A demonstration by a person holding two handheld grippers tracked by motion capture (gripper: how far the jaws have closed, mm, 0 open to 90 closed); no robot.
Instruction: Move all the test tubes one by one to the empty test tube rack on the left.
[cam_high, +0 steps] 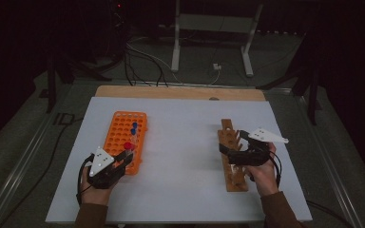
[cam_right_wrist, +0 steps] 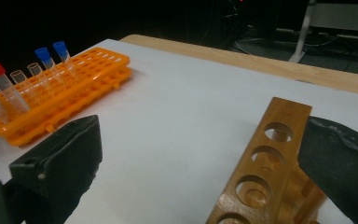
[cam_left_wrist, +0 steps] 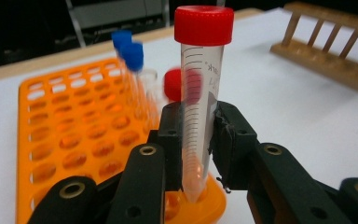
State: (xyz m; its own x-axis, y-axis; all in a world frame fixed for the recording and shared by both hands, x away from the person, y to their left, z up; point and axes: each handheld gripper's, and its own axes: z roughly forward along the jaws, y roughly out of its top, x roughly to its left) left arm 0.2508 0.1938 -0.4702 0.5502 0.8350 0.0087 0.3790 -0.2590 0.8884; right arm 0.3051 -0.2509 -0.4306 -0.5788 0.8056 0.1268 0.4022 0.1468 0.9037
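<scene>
Left gripper view: the left gripper (cam_left_wrist: 198,140) pinches the red-capped tube (cam_left_wrist: 199,93) upright over the orange rack's (cam_left_wrist: 65,140) near corner hole, for seating. The right gripper (cam_right_wrist: 200,154), jaws spread, idles well apart from that rack.

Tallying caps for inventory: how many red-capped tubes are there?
2: one red-capped tube clamped in the left gripper, its tip in a near-corner hole of the orange rack; another red-capped tube, blurred, just behind it. Others may be hidden.

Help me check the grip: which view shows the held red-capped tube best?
The left gripper view: the red-capped tube stands upright, close, between the left gripper's pads, tip in the orange rack. The high view shows a red speck; the right gripper view, a small distant tube.
</scene>
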